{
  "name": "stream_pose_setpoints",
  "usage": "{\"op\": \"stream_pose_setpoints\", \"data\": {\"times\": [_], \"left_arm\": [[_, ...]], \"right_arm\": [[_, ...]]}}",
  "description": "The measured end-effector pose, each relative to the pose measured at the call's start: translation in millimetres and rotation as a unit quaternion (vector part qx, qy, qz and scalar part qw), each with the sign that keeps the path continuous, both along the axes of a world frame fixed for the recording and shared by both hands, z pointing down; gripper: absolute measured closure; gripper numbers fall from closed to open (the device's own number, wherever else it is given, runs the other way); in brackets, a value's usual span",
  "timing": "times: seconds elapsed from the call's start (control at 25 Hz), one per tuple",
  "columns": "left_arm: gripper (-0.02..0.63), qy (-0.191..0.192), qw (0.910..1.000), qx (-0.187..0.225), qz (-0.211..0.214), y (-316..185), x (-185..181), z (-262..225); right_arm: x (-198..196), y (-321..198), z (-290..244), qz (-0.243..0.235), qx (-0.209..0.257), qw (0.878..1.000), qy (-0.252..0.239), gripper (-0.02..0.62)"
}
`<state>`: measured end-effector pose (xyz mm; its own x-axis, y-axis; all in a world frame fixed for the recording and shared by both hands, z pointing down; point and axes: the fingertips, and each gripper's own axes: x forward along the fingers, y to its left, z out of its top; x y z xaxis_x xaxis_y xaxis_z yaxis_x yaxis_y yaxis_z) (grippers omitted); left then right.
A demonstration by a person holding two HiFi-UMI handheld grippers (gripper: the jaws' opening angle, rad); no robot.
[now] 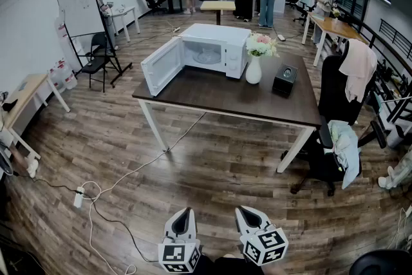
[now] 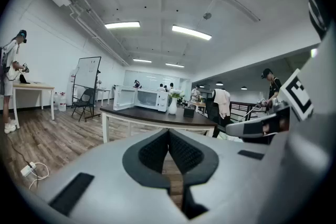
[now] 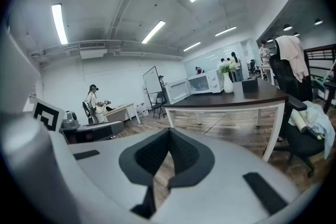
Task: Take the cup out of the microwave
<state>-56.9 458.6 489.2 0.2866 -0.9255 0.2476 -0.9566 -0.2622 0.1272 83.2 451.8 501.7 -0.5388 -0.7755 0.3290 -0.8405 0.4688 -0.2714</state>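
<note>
**Operator:** Gripper status?

**Guide:** Your left gripper (image 1: 183,210) is clenched, jaws together, with nothing between them. Your right gripper (image 1: 244,210) is the same: clenched and empty. Both sit low in the head view, over the floor (image 1: 212,158) and well apart from the tabletop (image 1: 212,98).

**Operator:** Where is the cup?

**Guide:** Look at the microwave (image 1: 222,35) on the far left part of the tabletop. Its door (image 1: 162,66) stands swung open toward your left. The cup (image 1: 207,56) appears to be the pale round shape inside the chamber, though it is too small in the view to confirm.

**Operator:** What else is on the tabletop?

**Guide:** A white vase (image 1: 253,69) of flowers stands just beside the microwave, on its right. A black box (image 1: 284,80) sits near the vase, further right. A chair (image 1: 335,96) draped with cloth stands at the right end of the tabletop.
</note>
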Motion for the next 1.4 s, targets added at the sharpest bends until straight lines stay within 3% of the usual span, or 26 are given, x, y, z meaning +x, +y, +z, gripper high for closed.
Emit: {"op": "stream_pose_setpoints", "data": {"times": [0.44,0.96,1.4], "left_arm": [[0.601,0.002,0.9996,0.021,0.021,36.2,10.5,-12.9],[0.600,-0.008,0.9994,0.024,0.025,59.2,28.0,-7.5],[0.600,-0.017,0.9995,0.019,0.019,36.6,27.6,-6.4]], "right_arm": [[10.2,41.8,-8.8,0.040,0.020,0.999,-0.012,0.601],[19.3,63.3,-3.5,0.030,0.012,0.999,-0.009,0.600],[15.9,45.6,-5.0,0.020,0.007,1.000,-0.014,0.600]]}}
